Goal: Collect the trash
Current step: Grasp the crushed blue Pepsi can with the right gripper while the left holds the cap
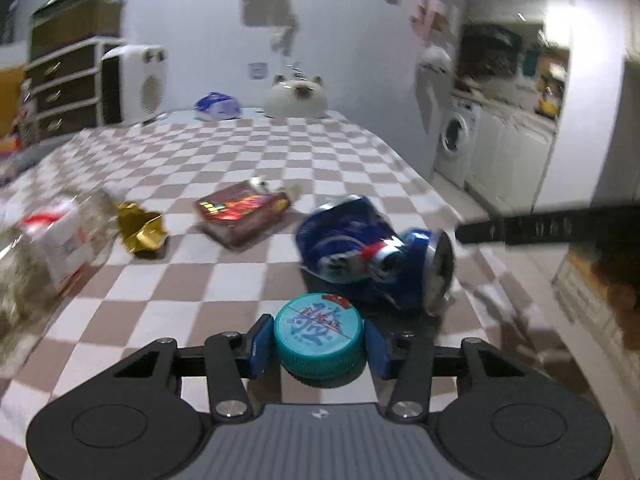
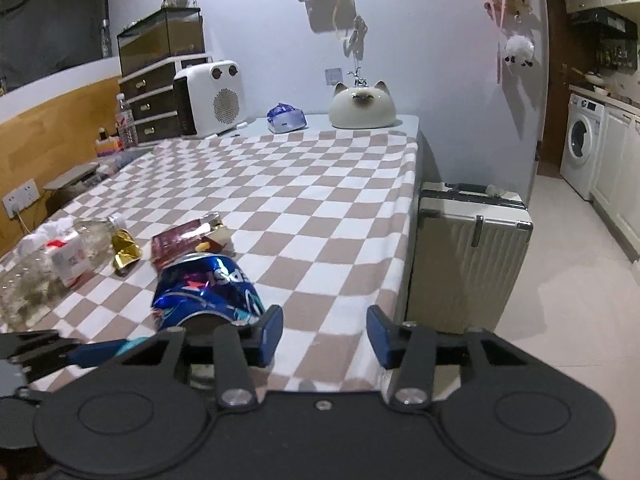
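Checkered tablecloth (image 2: 320, 208) covers the long table, and the crushed blue can (image 2: 208, 292) is my landmark near its front edge. From that can, a dark red foil wrapper (image 2: 186, 240) lies just behind, a crumpled gold wrapper (image 2: 125, 254) to its left, and a white carton (image 2: 70, 258) with a clear plastic bottle (image 2: 94, 232) farther left. All of this trash lies on the cloth, so I judge collecting has barely started. My left gripper (image 1: 319, 340) grips a teal bottle cap (image 1: 319, 332) just in front of the can. My right gripper (image 2: 324, 334) stands open and empty, just right of the can.
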Motion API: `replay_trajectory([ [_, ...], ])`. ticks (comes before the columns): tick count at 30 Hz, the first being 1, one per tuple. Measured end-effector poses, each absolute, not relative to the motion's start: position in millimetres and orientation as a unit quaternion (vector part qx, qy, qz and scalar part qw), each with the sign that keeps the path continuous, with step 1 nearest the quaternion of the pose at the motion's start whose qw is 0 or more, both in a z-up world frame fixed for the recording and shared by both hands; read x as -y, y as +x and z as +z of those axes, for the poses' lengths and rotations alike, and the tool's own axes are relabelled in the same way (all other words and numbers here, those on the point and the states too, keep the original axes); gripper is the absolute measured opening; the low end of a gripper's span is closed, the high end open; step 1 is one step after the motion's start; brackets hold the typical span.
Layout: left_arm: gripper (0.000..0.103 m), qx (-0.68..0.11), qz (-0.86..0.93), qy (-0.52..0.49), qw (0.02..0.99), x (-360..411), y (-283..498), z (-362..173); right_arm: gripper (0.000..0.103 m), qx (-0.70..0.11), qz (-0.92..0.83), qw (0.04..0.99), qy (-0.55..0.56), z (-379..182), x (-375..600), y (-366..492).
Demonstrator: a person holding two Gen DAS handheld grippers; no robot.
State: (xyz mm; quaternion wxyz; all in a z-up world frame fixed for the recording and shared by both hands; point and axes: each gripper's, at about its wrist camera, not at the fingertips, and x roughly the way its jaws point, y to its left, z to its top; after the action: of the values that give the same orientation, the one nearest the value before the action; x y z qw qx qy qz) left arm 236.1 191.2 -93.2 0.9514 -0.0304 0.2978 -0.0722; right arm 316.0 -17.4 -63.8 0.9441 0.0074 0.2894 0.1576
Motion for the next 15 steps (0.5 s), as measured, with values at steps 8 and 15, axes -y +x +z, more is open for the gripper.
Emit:
replay_trajectory([
  [8,0.05,-0.284,-0.064,-0.095,0.952,-215.4,236.7,-91.6,0.04,-0.312,0.201,0.928,-0.028,-74.7,-10.5,315.6],
  [15,0.05,-0.253,0.006,-0.109,0.961,-241.7,226.3,-84.6,0.039,-0.309,0.27,0.911,-0.044,-69.4,-36.5,295.3],
])
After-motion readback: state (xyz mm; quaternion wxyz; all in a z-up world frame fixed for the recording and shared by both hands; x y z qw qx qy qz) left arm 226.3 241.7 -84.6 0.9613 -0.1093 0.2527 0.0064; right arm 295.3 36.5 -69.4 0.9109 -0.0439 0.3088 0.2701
